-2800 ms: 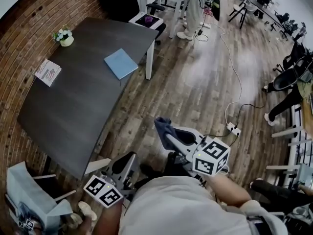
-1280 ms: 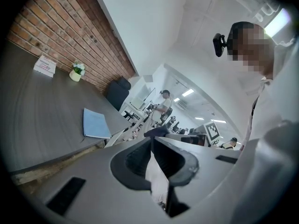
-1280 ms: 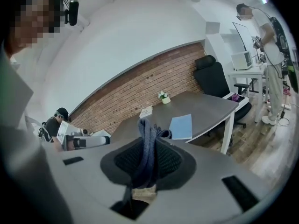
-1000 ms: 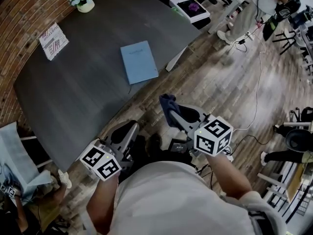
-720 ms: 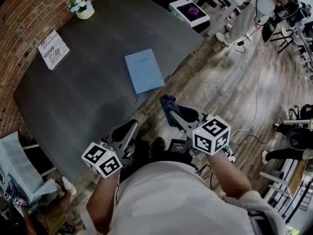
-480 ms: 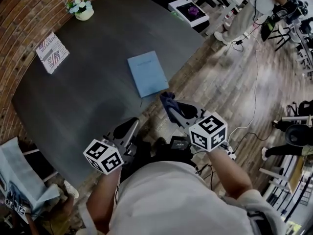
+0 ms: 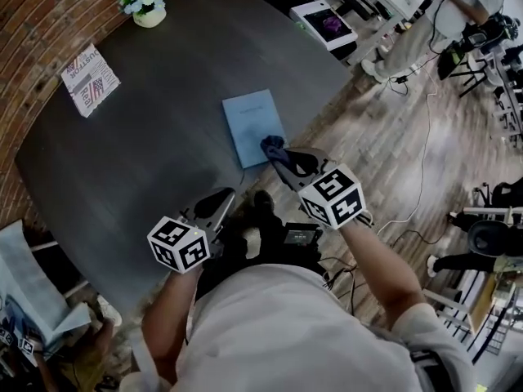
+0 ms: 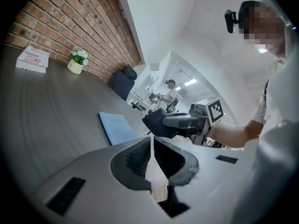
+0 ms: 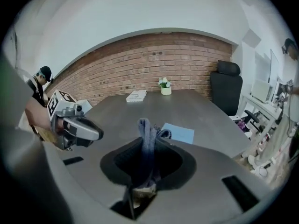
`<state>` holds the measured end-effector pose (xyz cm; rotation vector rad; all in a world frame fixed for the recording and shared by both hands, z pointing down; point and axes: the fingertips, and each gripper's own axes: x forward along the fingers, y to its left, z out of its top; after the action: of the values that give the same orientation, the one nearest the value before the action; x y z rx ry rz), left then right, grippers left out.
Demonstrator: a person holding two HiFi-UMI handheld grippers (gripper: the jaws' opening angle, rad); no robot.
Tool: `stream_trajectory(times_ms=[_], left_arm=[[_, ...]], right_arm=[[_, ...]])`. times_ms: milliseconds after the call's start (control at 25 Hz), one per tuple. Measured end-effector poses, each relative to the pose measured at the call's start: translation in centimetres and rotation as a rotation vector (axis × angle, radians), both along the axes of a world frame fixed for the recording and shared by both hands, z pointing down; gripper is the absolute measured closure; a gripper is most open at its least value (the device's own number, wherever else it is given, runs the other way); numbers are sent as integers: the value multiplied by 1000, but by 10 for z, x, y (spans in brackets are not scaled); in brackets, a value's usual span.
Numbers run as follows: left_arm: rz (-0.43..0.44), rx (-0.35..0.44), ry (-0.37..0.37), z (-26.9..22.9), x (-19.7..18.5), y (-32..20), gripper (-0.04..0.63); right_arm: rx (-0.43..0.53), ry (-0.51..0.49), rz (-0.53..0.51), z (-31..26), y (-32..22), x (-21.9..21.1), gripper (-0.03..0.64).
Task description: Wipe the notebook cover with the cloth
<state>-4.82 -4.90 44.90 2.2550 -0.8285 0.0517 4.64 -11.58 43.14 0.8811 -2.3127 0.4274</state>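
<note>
A light blue notebook [image 7: 254, 126] lies flat near the right edge of the dark grey table [image 7: 147, 145]; it also shows as a blue rectangle in the left gripper view [image 8: 116, 128] and the right gripper view [image 9: 179, 133]. My right gripper [image 7: 275, 150] is shut on a dark blue cloth [image 7: 271, 144], held at the notebook's near corner. The cloth [image 9: 148, 139] stands bunched between the jaws. My left gripper [image 7: 219, 200] is shut and holds nothing, at the table's near edge, left of the right one.
A folded paper [image 7: 86, 73] and a small pot of flowers [image 7: 145, 9] sit at the table's far side by the brick wall. A chair [image 7: 331, 24] stands past the table's right corner. A person [image 7: 458, 15] and cables are on the wooden floor at right.
The view has closed in on the table. My right gripper has carried the cloth forward from above the floor to the notebook's near corner. The left gripper has stayed shut.
</note>
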Motion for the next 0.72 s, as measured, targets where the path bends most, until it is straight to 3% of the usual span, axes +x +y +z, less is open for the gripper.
stream_trajectory(times_ms=[400, 720], left_arm=[[-104, -93, -86, 52, 6, -32, 566], [-158, -156, -89, 75, 21, -56, 566]], right_arm=[[-45, 109, -228, 36, -63, -21, 534], [12, 228, -389, 70, -114, -44, 534]])
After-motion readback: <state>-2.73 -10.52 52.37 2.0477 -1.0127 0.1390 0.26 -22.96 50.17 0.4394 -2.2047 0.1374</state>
